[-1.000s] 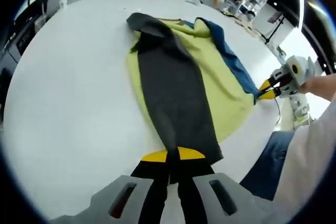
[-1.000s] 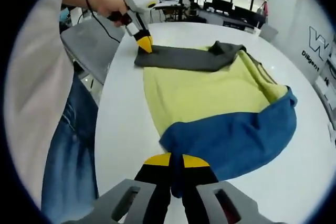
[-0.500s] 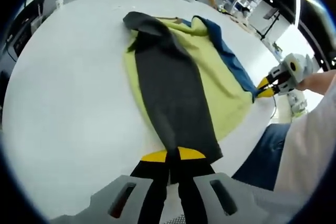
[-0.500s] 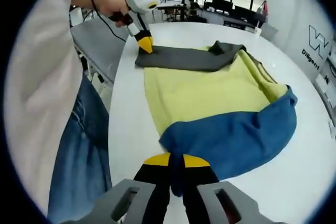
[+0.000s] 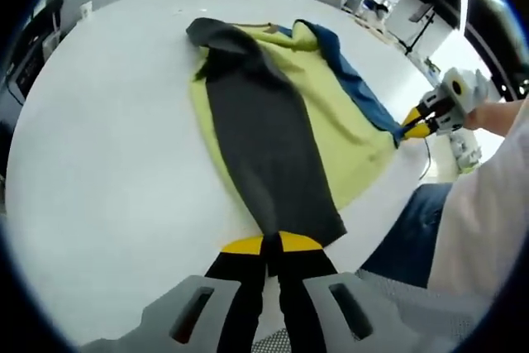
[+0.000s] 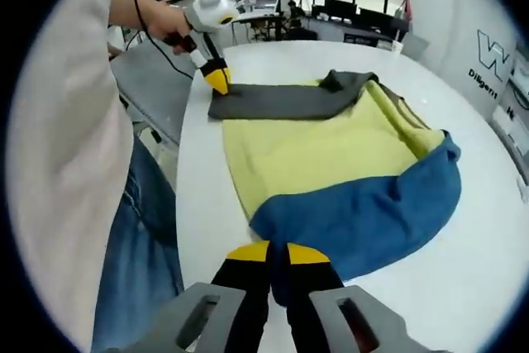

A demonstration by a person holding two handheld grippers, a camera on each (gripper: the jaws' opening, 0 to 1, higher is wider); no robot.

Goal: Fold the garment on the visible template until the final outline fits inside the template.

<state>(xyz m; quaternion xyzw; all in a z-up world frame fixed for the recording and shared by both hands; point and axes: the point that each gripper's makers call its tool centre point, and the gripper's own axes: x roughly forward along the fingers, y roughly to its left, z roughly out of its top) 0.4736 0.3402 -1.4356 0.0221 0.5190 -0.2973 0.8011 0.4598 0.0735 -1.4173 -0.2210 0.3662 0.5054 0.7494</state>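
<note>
A garment with a yellow body [image 5: 339,117] [image 6: 314,150], a dark grey side panel [image 5: 264,146] [image 6: 281,102] and a blue side panel [image 5: 351,80] [image 6: 364,212] lies spread on the white table [image 5: 107,130] [image 6: 463,279]. My left gripper [image 5: 271,245] is shut on the near end of the grey panel. It also appears in the right gripper view at the far left of the garment, the left gripper [image 6: 217,82]. My right gripper [image 6: 277,254] is shut on the edge of the blue panel; it appears as the right gripper [image 5: 411,128] in the left gripper view.
The table edge runs close to both grippers, with the person's jeans [image 6: 136,245] [image 5: 409,229] and pale sleeve [image 6: 62,163] just beyond it. A grey surface [image 6: 153,64] lies past the table's side. Shelves and desks stand in the background.
Both views have shifted slightly as the hands pull back toward the table edge; the garment has slid a little with them. Both grips are unchanged.
</note>
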